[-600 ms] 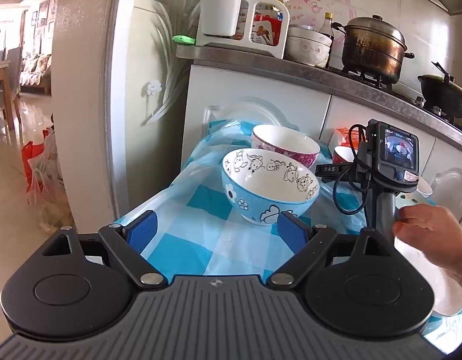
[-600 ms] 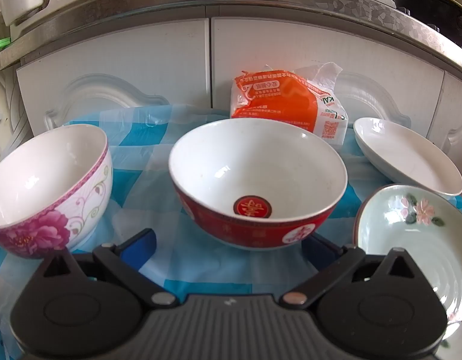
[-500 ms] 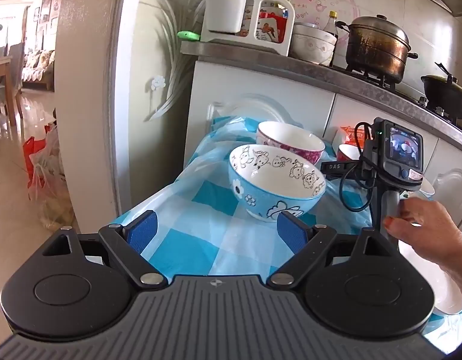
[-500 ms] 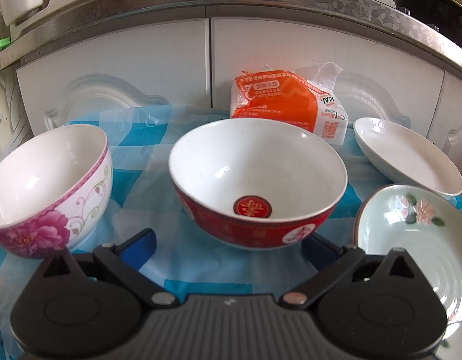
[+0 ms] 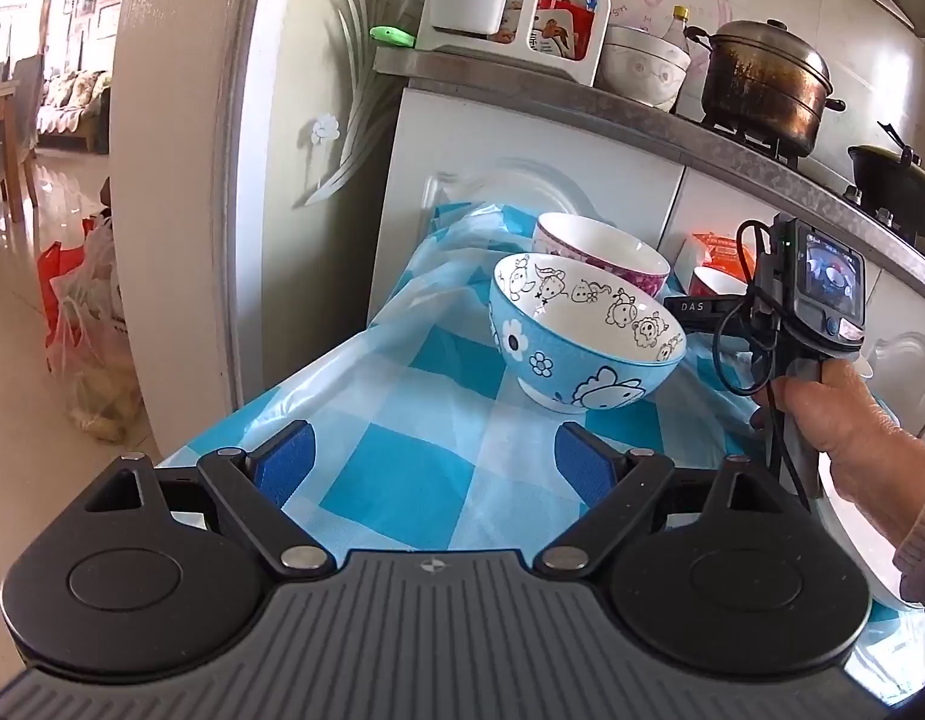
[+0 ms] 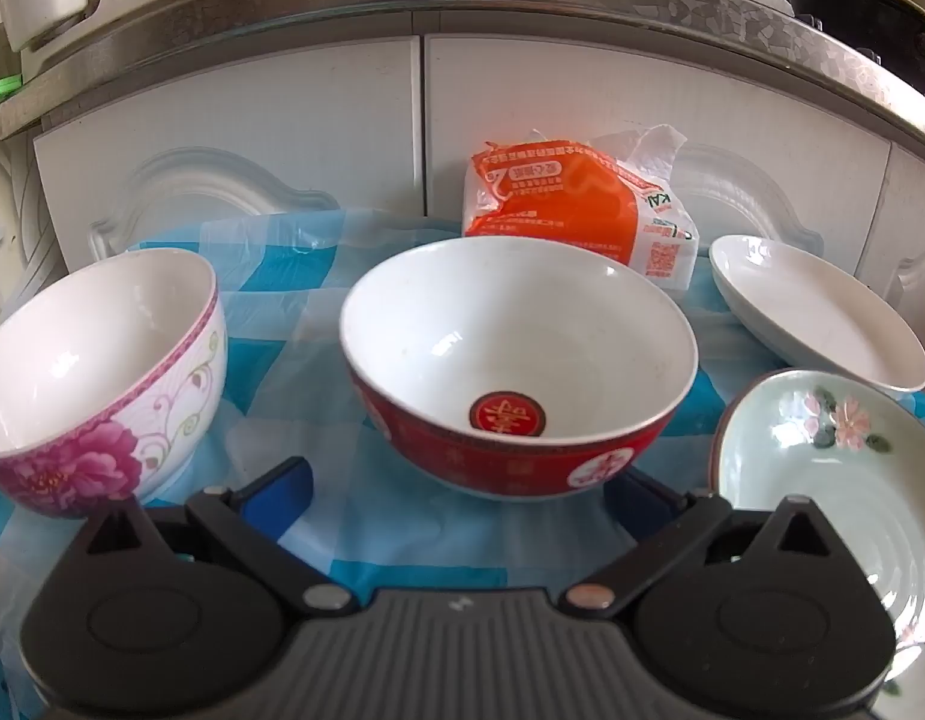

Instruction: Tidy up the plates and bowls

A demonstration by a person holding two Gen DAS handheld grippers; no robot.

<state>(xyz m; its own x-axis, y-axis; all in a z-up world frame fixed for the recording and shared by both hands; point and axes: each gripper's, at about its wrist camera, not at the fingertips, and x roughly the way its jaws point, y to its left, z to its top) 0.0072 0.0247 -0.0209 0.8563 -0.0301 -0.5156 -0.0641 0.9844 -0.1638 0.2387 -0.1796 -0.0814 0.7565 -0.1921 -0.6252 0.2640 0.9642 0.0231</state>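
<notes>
My left gripper (image 5: 432, 456) stood spread wide, nothing between the blue pads, aimed down over the near-left corner of the blue-and-white checked tablecloth (image 5: 402, 450). It had swung left & pulled back a bit vs a moment ago, so the blue cartoon-sheep ceramic bowl (image 5: 582, 342) sat further off to the right. Prob. still lining up, no pick yet. My right gripper (image 6: 462, 486) hadn't budged: also spread wide, empty, tilted down w/ the red-sided white bowl (image 6: 516, 372) just ahead at mid-cloth. Pink-flowered white bowl (image 6: 96, 372) at left edge; plain white plate (image 6: 822, 312) & pale green blossom plate (image 6: 834, 480) at right edge. Nothing stacked yet.
</notes>
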